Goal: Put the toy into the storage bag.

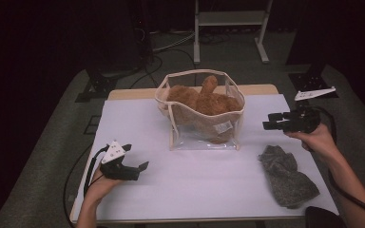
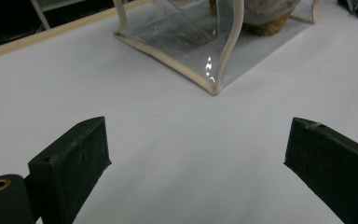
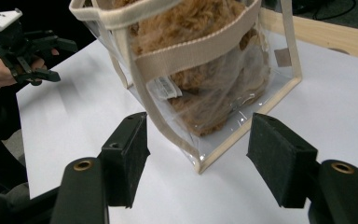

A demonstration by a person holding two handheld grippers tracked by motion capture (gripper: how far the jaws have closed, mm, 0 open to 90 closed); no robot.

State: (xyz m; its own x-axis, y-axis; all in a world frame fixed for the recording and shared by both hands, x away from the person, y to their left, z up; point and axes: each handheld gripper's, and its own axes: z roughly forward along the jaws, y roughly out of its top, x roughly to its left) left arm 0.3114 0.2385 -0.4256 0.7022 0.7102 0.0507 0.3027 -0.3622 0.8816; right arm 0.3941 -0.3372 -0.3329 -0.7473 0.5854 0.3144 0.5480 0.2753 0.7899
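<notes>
A clear plastic bag (image 1: 204, 140) with cream trim stands upright at the middle back of the white table (image 1: 180, 190). A brown plush toy (image 1: 204, 99) sits inside it, one limb poking above the rim. My left gripper (image 1: 138, 156) rests near the front left, open and empty, aimed toward the bag's corner (image 2: 214, 86). My right gripper (image 1: 267, 120) is held to the right of the bag, open, its jaws framing the bag's lower corner (image 3: 200, 163) from a short way off without touching it. The plush toy (image 3: 191, 18) presses against the bag's cream strap (image 3: 191, 51).
A crumpled grey cloth (image 1: 285, 175) lies on the table at the front right, below my right hand. A metal rack frame (image 1: 230, 19) and cables (image 1: 171, 45) sit on the floor behind the table. My left gripper (image 3: 64, 60) appears far off in the right gripper view.
</notes>
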